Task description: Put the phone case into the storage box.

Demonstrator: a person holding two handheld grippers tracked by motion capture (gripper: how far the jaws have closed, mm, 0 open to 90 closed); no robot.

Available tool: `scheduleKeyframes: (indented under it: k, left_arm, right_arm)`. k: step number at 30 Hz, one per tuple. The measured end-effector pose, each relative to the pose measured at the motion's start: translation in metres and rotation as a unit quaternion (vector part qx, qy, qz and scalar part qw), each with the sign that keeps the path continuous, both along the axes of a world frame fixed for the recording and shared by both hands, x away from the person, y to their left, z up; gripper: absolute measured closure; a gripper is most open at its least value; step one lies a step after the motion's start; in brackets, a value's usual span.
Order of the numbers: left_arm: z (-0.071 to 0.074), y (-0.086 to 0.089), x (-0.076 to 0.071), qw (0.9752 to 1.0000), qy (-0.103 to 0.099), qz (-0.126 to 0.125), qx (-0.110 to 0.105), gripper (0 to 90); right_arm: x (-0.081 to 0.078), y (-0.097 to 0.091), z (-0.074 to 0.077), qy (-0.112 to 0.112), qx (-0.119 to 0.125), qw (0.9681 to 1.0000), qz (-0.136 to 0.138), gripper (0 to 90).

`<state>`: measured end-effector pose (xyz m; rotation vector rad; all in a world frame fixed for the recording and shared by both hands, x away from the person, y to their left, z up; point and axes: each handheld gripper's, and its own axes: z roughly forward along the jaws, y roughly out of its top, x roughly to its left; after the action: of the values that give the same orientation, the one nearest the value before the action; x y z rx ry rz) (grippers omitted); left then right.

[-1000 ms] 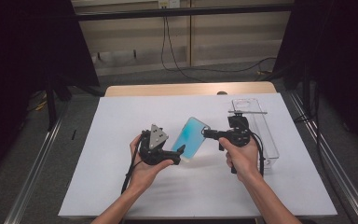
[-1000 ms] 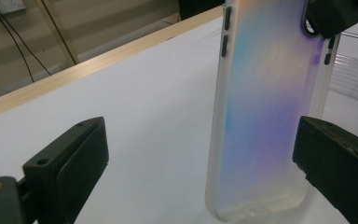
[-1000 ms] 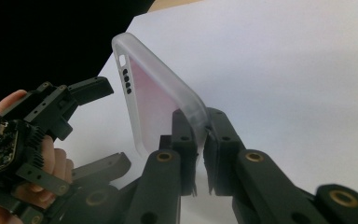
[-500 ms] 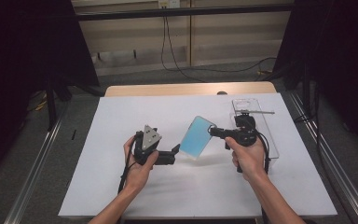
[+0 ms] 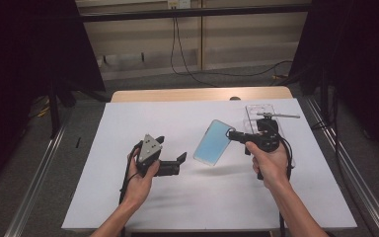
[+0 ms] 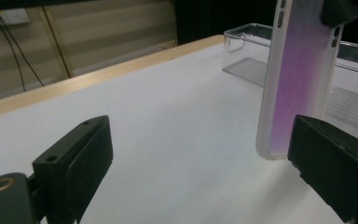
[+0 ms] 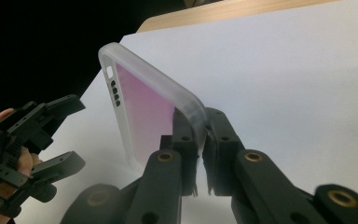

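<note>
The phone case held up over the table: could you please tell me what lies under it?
Under the phone case lies bare white table sheet with the case's faint shadow; nothing else rests there. The right tool grips its edge, hiding that corner.

clear tray (image 5: 281,129) on white table (image 5: 128,128).

Bench (image 5: 128,197) with white top, light wood strip (image 5: 197,94) along its far edge. Grey floor (image 5: 74,148) on both sides, with metal rails (image 5: 34,182) running alongside the bench's left and right edges. Behind the far edge, a pale panelled wall (image 5: 143,34) with a horizontal dark bar (image 5: 192,13) across it. Black cables (image 5: 187,59) hang down the wall from a socket (image 5: 179,4) and trail over the floor. Black curtains (image 5: 24,59) flank the far left and far right corners. Lighting even from above, dim at the sides.
</note>
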<state>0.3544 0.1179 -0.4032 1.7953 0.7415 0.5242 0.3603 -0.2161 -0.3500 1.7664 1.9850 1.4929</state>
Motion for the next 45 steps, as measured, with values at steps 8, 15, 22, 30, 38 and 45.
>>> scheduleKeyframes:
  k: [8,15,22,30,38,45]
  left_arm:
    - [-0.001,0.028,-0.007,0.9997,-0.017,0.014,-0.01,4.3]
    - [-0.004,0.06,-0.014,0.999,-0.02,0.037,-0.016,3.7]
    - [-0.01,0.086,-0.022,0.998,-0.018,0.059,-0.014,3.5]
    - [-0.014,0.104,-0.036,0.9969,-0.013,0.071,-0.03,2.9]
    - [-0.015,0.113,-0.04,0.9938,-0.019,0.08,-0.074,2.8]
    - [-0.021,0.114,-0.044,0.9925,-0.03,0.091,-0.076,3.4]
  right_arm:
    - [0.001,-0.005,0.004,-0.011,-0.008,0.9999,-0.006,84.2]
    - [0.001,-0.014,0.011,-0.024,-0.013,0.9994,-0.02,84.2]
    - [0.003,-0.022,0.015,-0.035,-0.023,0.9987,-0.03,84.2]
    - [0.005,-0.03,0.019,-0.051,-0.034,0.9973,-0.04,84.2]
    - [0.007,-0.038,0.027,-0.062,-0.046,0.9955,-0.055,84.2]
    - [0.008,-0.046,0.032,-0.074,-0.053,0.9939,-0.063,84.1]
